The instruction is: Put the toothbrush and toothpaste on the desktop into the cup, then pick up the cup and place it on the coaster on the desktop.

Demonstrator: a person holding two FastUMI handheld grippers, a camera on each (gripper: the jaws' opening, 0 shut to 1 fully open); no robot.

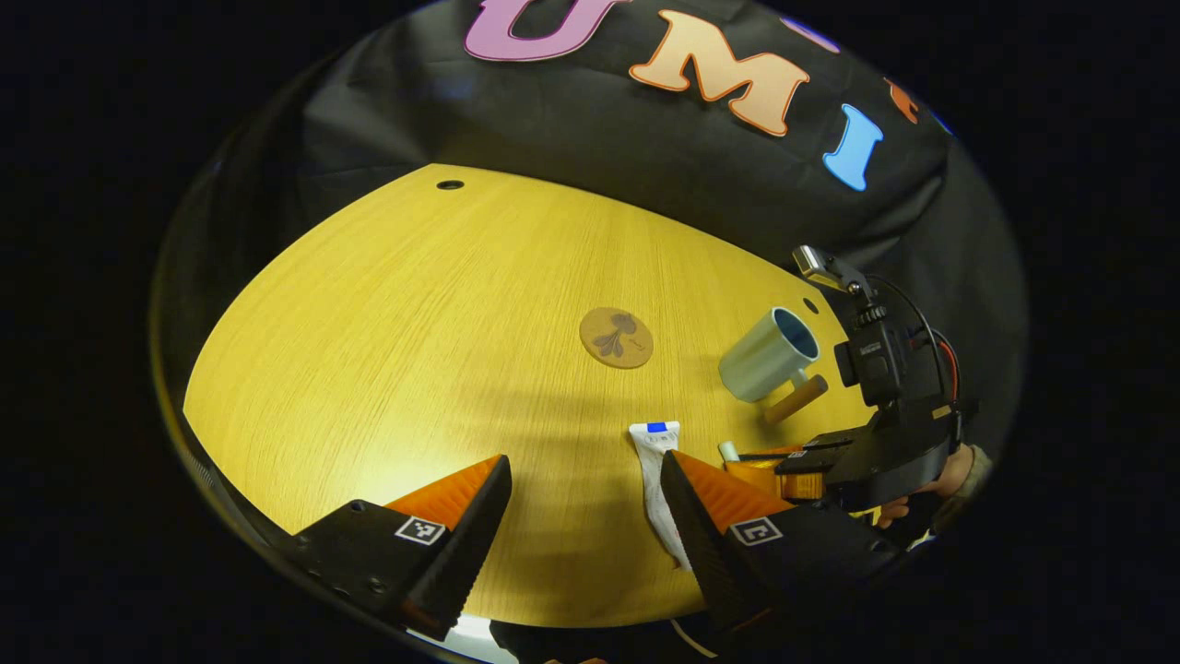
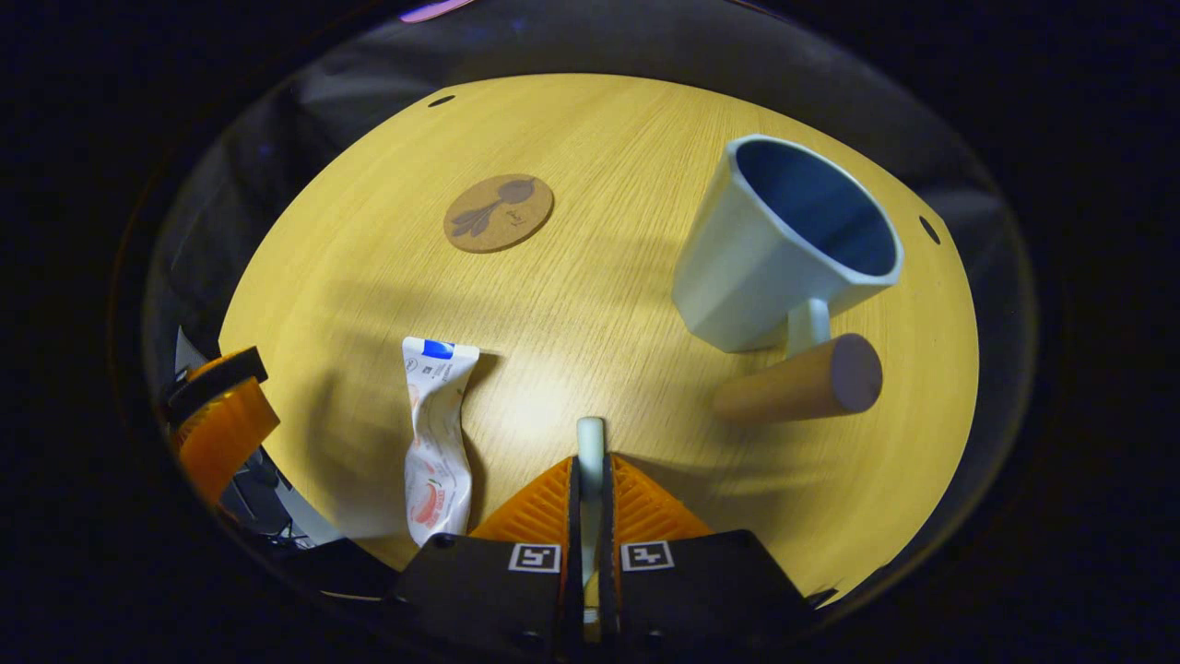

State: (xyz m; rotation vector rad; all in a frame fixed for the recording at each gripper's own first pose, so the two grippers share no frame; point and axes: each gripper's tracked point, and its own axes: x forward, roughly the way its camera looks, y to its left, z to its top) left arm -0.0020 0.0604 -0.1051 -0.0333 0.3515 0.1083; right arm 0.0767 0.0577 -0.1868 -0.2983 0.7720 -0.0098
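Right gripper view, left to right: left gripper (image 2: 221, 429) at edge, toothpaste (image 2: 435, 433) flat on desktop (image 2: 599, 277), coaster (image 2: 499, 213) farther back, right gripper (image 2: 590, 480) pinching toothbrush (image 2: 590, 447), cup (image 2: 784, 249) upright at right. Left gripper view: left gripper (image 1: 585, 484) spread wide above desktop, toothpaste touching its right finger.

Pale blue cup (image 2: 765, 267), brown leaf-printed coaster (image 2: 499, 213), yellow woodgrain desktop (image 2: 590, 304).

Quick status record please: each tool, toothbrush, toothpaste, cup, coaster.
left tool: open, over the table, toothpaste by one finger
right tool: shut on toothbrush
toothpaste: flat on table, not gripped
cup: upright on table, nothing seen inside
coaster: bare, apart from cup
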